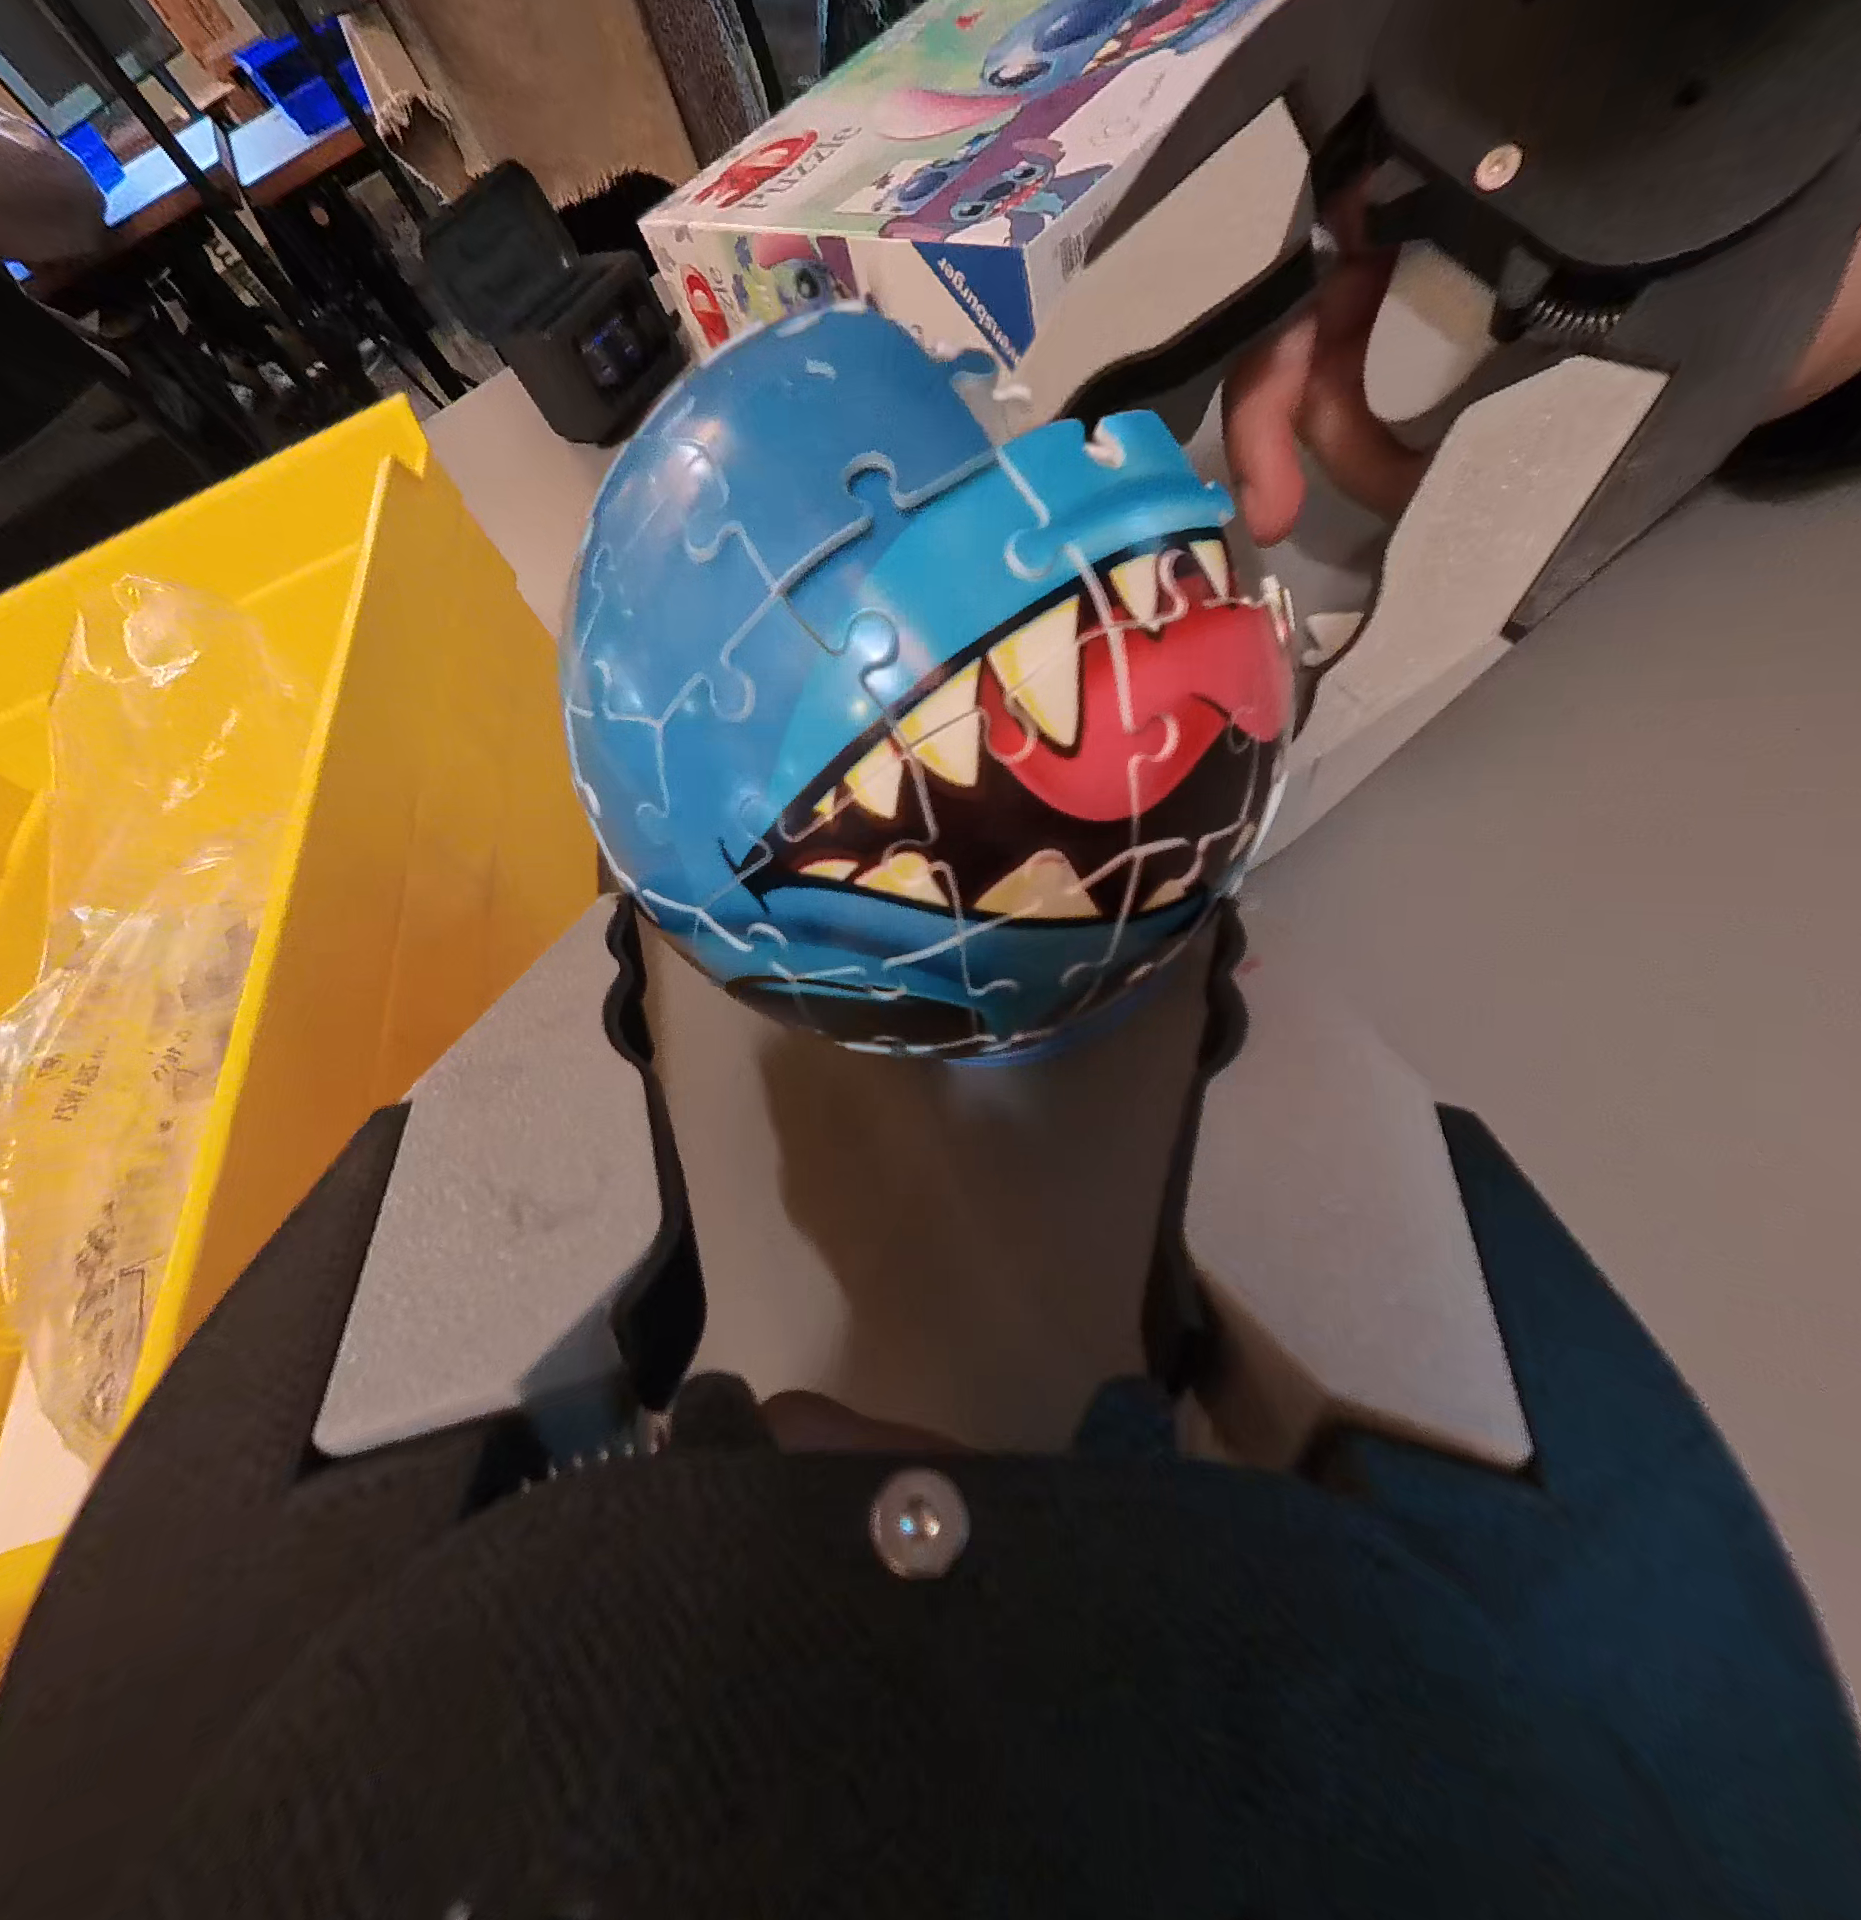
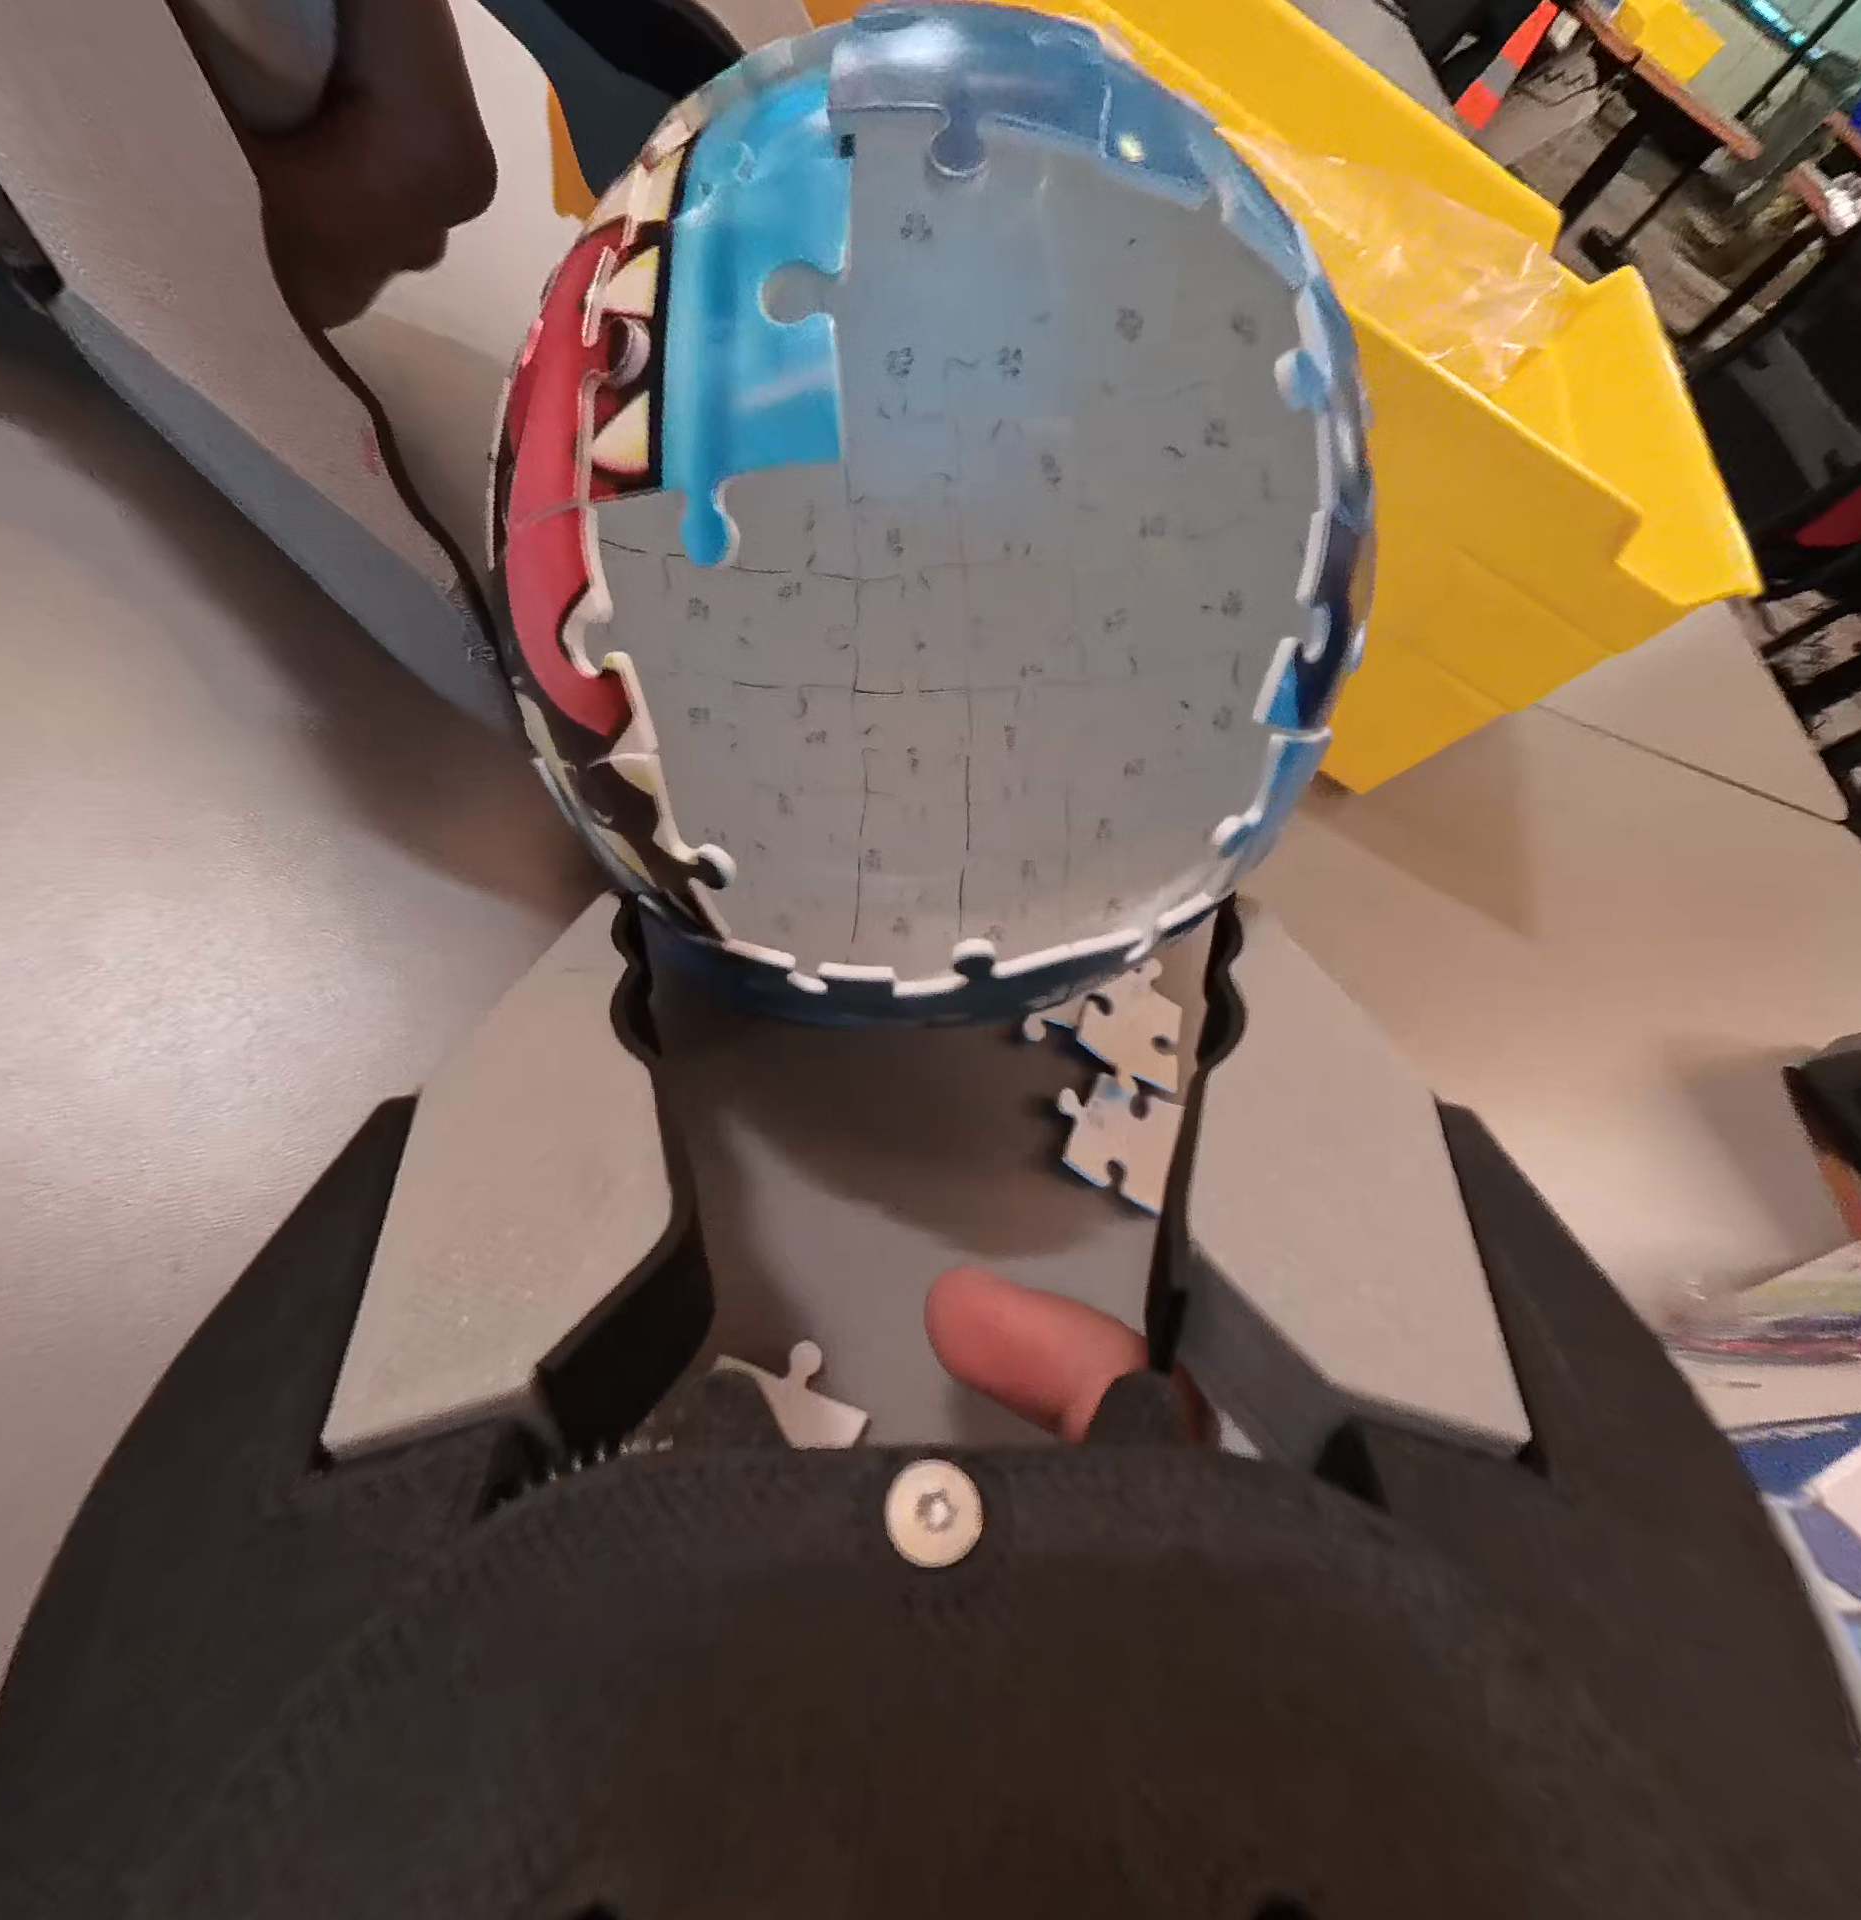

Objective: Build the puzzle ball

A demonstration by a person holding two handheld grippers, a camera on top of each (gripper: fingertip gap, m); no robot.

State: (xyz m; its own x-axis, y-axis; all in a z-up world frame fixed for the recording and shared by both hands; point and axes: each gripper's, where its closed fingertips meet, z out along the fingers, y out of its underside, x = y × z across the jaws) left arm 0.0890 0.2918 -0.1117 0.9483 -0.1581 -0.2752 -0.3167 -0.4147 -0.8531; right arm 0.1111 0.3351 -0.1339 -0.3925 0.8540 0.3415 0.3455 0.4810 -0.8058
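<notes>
The puzzle ball (image 1: 905,665) is a partly built blue sphere with a toothy mouth and a red tongue. My left gripper (image 1: 926,935) is shut on its lower part and holds it above the grey table. In the right wrist view the ball (image 2: 957,582) shows its open side and grey hollow inside. My right gripper (image 2: 926,935) is shut on the rim there. It also shows in the left wrist view (image 1: 1310,582), at the ball's right edge. Loose puzzle pieces (image 2: 1118,1081) lie on the table under the ball, and one more piece (image 2: 814,1405) lies near the gripper's base.
A yellow bin (image 1: 313,748) with a clear plastic bag (image 1: 126,935) stands on the left; it also shows in the right wrist view (image 2: 1477,499). The puzzle box (image 1: 905,197) and a black device (image 1: 552,301) stand behind the ball. A fingertip (image 2: 1030,1340) shows between the right gripper's fingers. My right gripper is the nearer one to the black device (image 1: 552,301): about 35 cm, against 40 cm.
</notes>
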